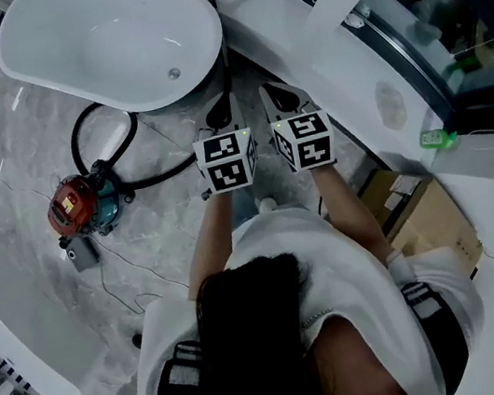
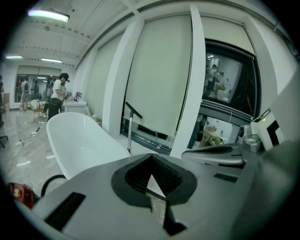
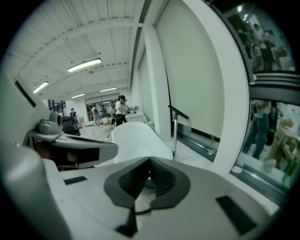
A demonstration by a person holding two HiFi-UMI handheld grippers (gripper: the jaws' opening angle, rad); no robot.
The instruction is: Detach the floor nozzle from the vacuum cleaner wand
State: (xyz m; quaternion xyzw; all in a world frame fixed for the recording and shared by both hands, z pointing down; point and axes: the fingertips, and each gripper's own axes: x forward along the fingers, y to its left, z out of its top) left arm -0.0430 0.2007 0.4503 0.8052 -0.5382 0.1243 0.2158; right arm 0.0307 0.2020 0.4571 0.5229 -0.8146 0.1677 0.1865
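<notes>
A red canister vacuum cleaner sits on the marbled floor at the left. Its black hose loops beside the bathtub and runs right, toward my grippers. A thin metal tube with a black angled top stands upright past the tub's end; it looks like the wand. I cannot make out the floor nozzle. My left gripper and right gripper are held side by side in front of me. Both are shut with nothing between the jaws, and both are apart from the tube.
A white oval bathtub lies ahead on the left. A white ledge and dark windows curve along the right, with a green bottle and a cardboard box there. Thin cables trail over the floor. People stand far back.
</notes>
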